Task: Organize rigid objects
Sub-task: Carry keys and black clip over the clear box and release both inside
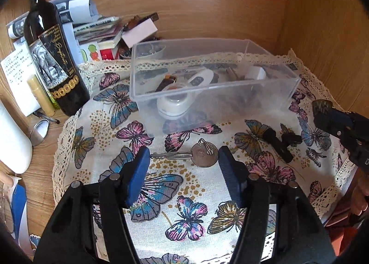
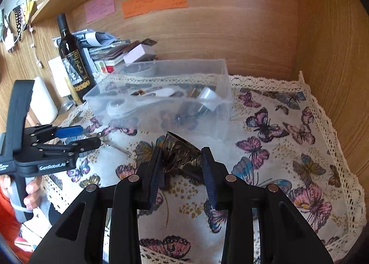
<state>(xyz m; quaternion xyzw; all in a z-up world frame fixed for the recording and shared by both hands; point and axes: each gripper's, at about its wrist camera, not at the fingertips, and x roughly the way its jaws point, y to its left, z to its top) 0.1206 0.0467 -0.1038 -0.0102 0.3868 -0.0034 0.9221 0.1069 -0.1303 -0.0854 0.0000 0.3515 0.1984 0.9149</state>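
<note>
Jaws of left gripper (image 1: 183,160) wide around one key (image 1: 196,155); right gripper (image 2: 182,160) clamping one patterned cup (image 2: 178,151).

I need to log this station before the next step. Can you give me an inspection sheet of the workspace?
Surface: butterfly cloth with lace edge over wooden desk.
Job's things: key and black object on cloth; clear bin holding small items; patterned cup.
Clutter: wine bottle, paper stack.
Grippers: left claw open around key; right claw shut on patterned cup.
Cables: white cord on left wall.
Surroundings: wooden alcove, sticky notes.
</note>
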